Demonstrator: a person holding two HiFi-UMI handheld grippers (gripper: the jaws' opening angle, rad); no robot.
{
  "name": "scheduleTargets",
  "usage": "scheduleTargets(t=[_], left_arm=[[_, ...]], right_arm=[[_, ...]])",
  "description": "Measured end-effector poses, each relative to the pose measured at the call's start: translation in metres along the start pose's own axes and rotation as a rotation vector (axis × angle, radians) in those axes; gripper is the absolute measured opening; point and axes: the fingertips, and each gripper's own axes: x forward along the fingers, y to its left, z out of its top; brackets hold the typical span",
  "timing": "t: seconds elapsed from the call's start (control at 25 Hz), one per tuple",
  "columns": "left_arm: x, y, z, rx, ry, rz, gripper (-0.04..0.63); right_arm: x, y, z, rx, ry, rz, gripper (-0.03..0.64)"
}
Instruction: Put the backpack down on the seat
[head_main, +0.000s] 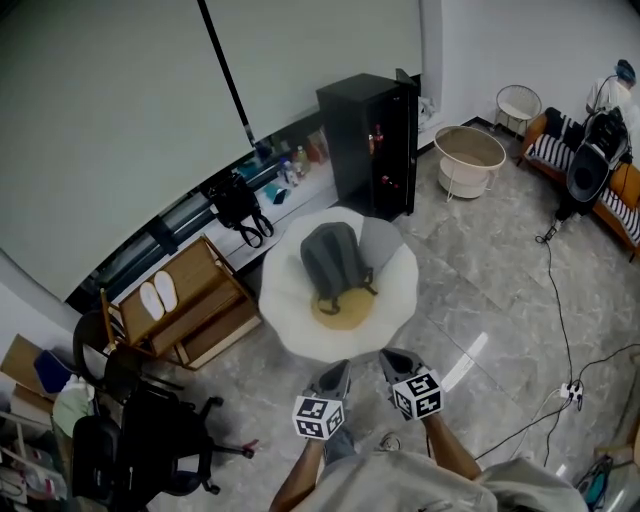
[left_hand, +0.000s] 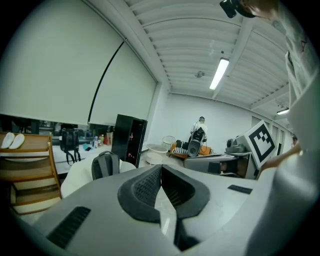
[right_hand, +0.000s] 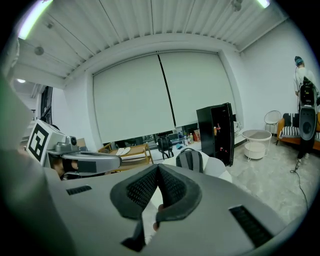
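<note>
One grey backpack (head_main: 332, 262) sits on the one white seat (head_main: 285, 305); your left gripper (head_main: 334, 380) and right gripper (head_main: 400, 363) both have jaws pressed together, holding nothing

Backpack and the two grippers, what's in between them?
In the head view, the tan cushion and the white seat's front rim lie between the backpack and the left gripper and right gripper, then a strip of bare floor.

The left gripper (head_main: 337, 372) and the right gripper (head_main: 393, 360) sit close together, side by side, pointing forward and a little downward. Each has its jaws closed together and empty, with a bare forearm (head_main: 452, 452) behind it.
</note>
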Motion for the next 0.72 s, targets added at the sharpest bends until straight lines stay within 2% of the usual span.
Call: scheduleTargets(t=[0.32,0.72], left_arm=[[-0.017,-0.033,-0.018,-0.005,-0.005,0.021,0.032],[-0.023,-0.043,-0.015,0.011,-0.030,0.043,0.032]], right_arm=[[-0.033,0.005,-0.012,-0.010,-0.005,0.018,0.028],[-0.046,0.008,-0.013,-0.039,-0.018,0.038,0.028]])
